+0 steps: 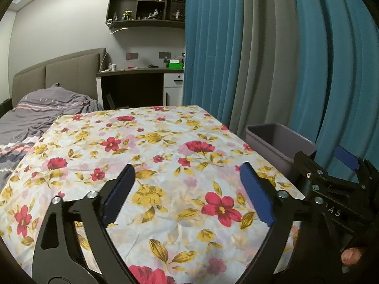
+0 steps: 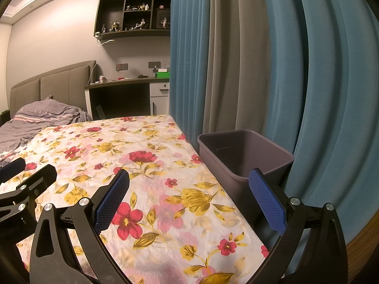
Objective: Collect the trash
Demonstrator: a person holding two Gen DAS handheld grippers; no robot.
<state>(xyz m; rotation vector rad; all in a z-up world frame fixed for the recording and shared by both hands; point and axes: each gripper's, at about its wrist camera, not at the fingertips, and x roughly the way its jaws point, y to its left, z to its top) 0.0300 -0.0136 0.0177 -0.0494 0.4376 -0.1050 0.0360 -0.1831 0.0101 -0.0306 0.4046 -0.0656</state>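
Bedroom setting, with tall blue-and-grey curtains (image 2: 236, 59) forming the backdrop on the right and a bed with a rumpled grey duvet (image 1: 35, 113) on the left. Largest working surface is a table under a floral cloth (image 1: 165, 146), lying between the bed and the curtains; every place below is given relative to this table. Beyond its far edge stands a dark desk (image 2: 123, 87) with small clutter on top, and above that a wall shelf (image 2: 135, 14) of figurines. Hard against the table's right edge, in front of the curtains, sits a grey plastic bin (image 2: 244, 156); its rim lies roughly level with the cloth, a position that would let items be swept or dropped straight over the edge. Its visible interior holds nothing. No trash can be found on the cloth in either view, so the items to be collected are either already cleared or outside the field of both cameras; which of these cannot be told. Over the table's near edge hover both tools, pointing slightly downward across the cloth: the left gripper (image 1: 187, 187) with its blue pads spread wide and nothing between them, and the right gripper (image 2: 189, 196), likewise spread and empty, set nearer the bin. A fingertip (image 1: 351, 255) of the person shows at the lower right of the left view.
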